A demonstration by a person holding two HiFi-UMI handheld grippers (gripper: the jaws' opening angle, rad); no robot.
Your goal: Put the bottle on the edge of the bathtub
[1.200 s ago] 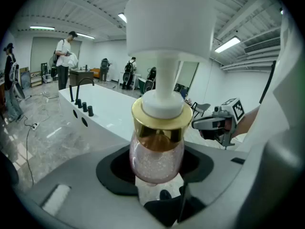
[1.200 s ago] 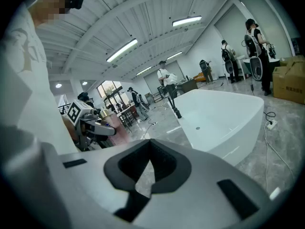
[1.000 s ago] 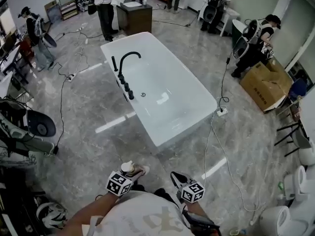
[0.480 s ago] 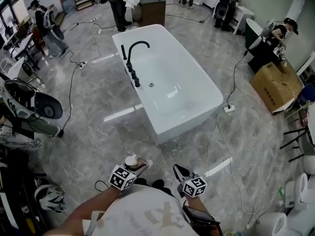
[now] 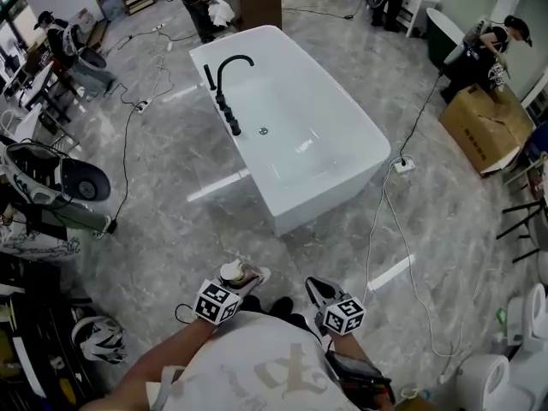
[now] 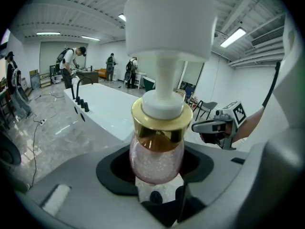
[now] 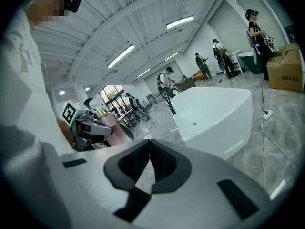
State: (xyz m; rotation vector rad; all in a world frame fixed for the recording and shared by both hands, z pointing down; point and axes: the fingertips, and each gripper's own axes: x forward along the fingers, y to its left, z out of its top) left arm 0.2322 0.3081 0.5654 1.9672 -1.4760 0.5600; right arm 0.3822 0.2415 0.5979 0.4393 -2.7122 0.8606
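A pump bottle [image 6: 157, 147] with a pinkish clear body, gold collar and white pump head stands upright between the jaws of my left gripper [image 6: 157, 175], which is shut on it. From the head view the bottle [image 5: 235, 274] shows at the bottom centre, held by the left gripper [image 5: 242, 278] close to my body. My right gripper [image 5: 315, 290] is beside it, shut with nothing between its jaws; its tips meet in the right gripper view [image 7: 150, 142]. The white bathtub [image 5: 360, 157] with a black faucet [image 5: 229, 75] stands some way ahead across the floor.
Cables [image 5: 377, 221] run over the grey marble floor right of the tub, with a power strip [image 5: 404, 164]. A cardboard box [image 5: 484, 127] sits far right; toilets [image 5: 505, 375] at the bottom right. Several people work at the far end. Equipment [image 5: 60, 187] lies at the left.
The view has moved nearer the bathtub, which sits higher and larger in the frame. Both grippers keep their places by my body, the left still holding the bottle.
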